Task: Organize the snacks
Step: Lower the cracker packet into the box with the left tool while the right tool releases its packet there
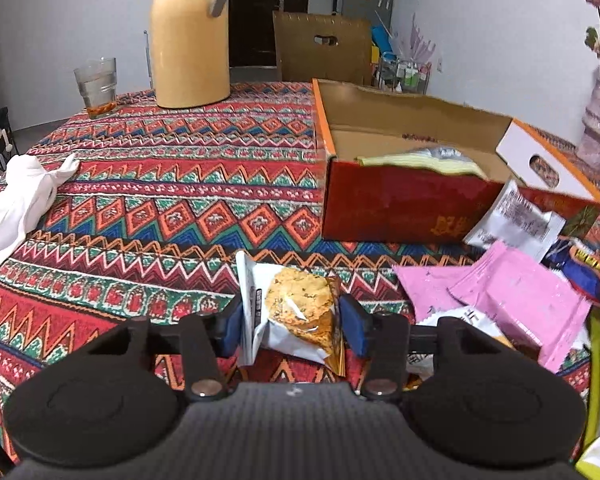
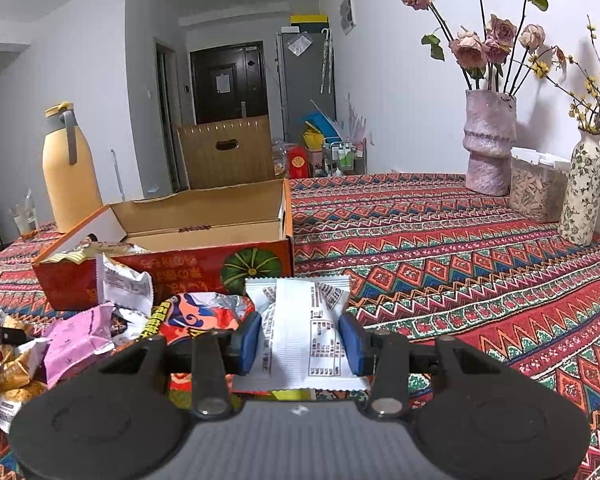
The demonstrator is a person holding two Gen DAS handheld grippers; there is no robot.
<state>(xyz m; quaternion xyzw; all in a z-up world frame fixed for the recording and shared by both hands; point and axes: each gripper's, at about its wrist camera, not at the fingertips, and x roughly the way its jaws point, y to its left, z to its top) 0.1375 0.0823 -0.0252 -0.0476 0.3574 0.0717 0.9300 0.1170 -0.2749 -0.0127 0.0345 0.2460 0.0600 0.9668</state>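
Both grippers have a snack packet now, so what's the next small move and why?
Probably lift the left gripper with its cookie packet toward the open box. The pads pinch the packet, the box has room, and the right gripper already holds a white packet.

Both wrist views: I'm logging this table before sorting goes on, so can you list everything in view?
Cookie packet: one, white and gold, between the left pads.
White packet: one, printed back showing, between the right pads.
Snack box: one, red and orange, open, a few packets inside.
Loose snack packets: a pile, pink, white, blue and others, in front of the box.
Flask: one, yellow, far side of the table.
Glass: one, clear, beside the flask.
White cloth: one, left table edge.
Vases: two, with flowers, by the wall.
Clear container: one, between the vases.
Left gripper: closed on the cookie packet.
Right gripper: closed on the white packet.
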